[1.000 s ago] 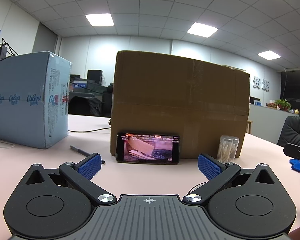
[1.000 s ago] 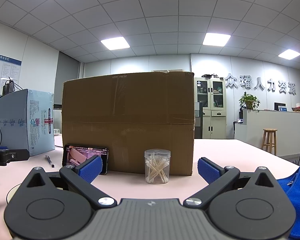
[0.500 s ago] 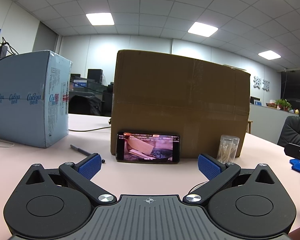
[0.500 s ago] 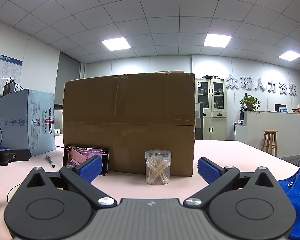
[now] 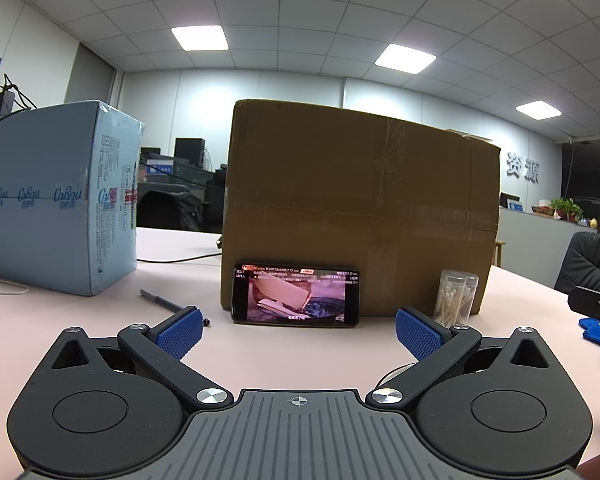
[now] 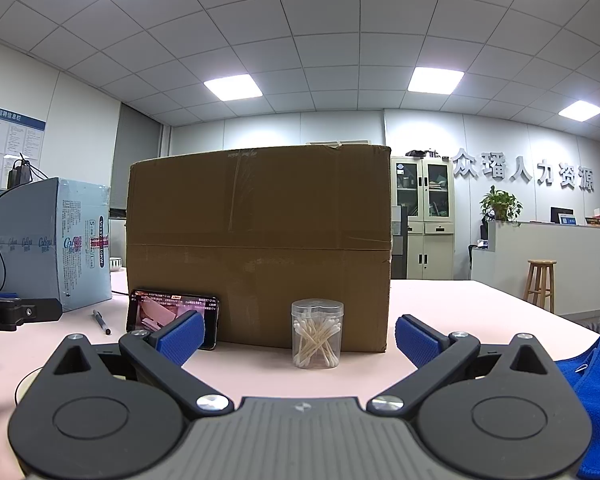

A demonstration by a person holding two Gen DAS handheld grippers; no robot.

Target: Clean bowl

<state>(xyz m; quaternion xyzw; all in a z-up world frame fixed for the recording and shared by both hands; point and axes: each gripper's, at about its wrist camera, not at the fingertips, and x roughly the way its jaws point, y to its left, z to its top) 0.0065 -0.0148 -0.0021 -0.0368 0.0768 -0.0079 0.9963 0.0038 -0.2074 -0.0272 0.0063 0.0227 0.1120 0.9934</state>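
Blue cloth (image 6: 592,396) lies lower right, soft and light, pinch an edge fold; left gripper (image 5: 299,330) and right gripper (image 6: 299,338) both spread wide and empty; bowl not clearly visible, perhaps the thin rim (image 6: 22,380) lower left, likely rigid and slippery.
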